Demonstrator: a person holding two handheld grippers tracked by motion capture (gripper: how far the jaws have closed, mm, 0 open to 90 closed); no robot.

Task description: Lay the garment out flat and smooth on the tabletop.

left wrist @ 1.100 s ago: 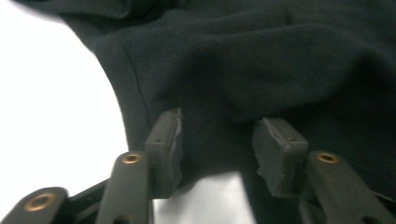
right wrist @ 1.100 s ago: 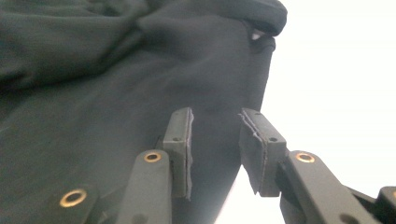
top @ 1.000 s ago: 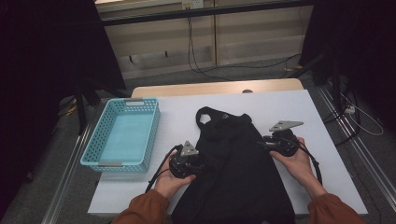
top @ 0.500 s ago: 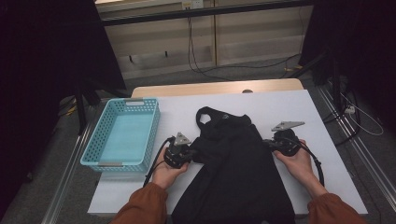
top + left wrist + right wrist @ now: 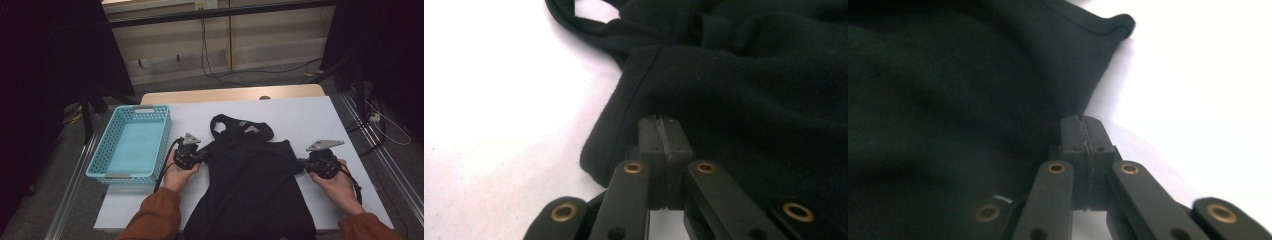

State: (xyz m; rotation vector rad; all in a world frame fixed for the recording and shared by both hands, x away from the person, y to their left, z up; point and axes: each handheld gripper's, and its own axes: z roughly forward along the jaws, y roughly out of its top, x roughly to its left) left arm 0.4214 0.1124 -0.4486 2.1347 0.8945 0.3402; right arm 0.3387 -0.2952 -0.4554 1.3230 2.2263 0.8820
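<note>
I am clamping the left gripper (image 5: 199,156) and right gripper (image 5: 302,165) on opposite side edges of the black garment (image 5: 250,185), lying flat on the bench (image 5: 310,115) beside the blue basket (image 5: 131,145). Both jaws, recently apart, are now pressing together on fabric; folding or lifting can begin.

No readable text, label, brand, number or sign anywhere, at any clock direction on the table.

The garment (image 5: 250,180) between the black grippers is plain black; the basket (image 5: 131,146) beside the left gripper (image 5: 202,156) is light blue on a white table (image 5: 320,120).
</note>
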